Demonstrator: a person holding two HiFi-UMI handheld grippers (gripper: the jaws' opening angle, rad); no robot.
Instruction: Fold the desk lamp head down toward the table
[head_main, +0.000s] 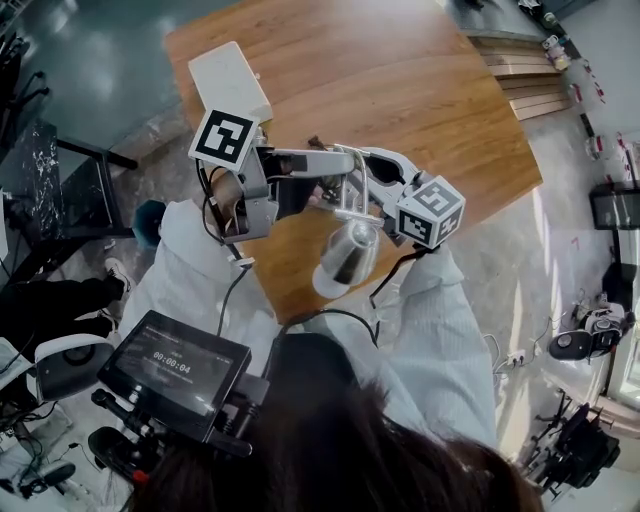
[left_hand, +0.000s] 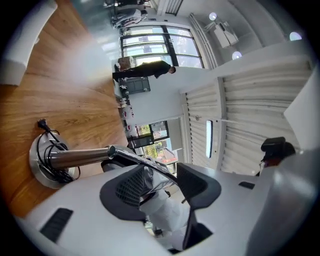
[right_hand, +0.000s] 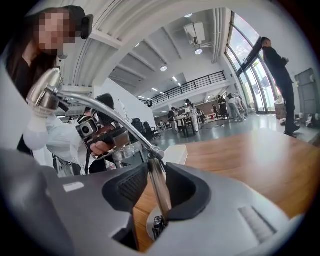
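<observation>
You have bright, even daylight from the tall windows (right_hand: 242, 45) plus ceiling lights (right_hand: 198, 51), and it lays a pale glare over the far part of the wooden table (left_hand: 75, 100). Both gripper views bow hard toward their dark round edges. The chrome lamp arm (right_hand: 110, 116) glints, and shadows are soft.

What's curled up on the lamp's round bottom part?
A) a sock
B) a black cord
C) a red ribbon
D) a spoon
B: a black cord with a plug lies looped on the lamp's round base, seen in the left gripper view.
</observation>
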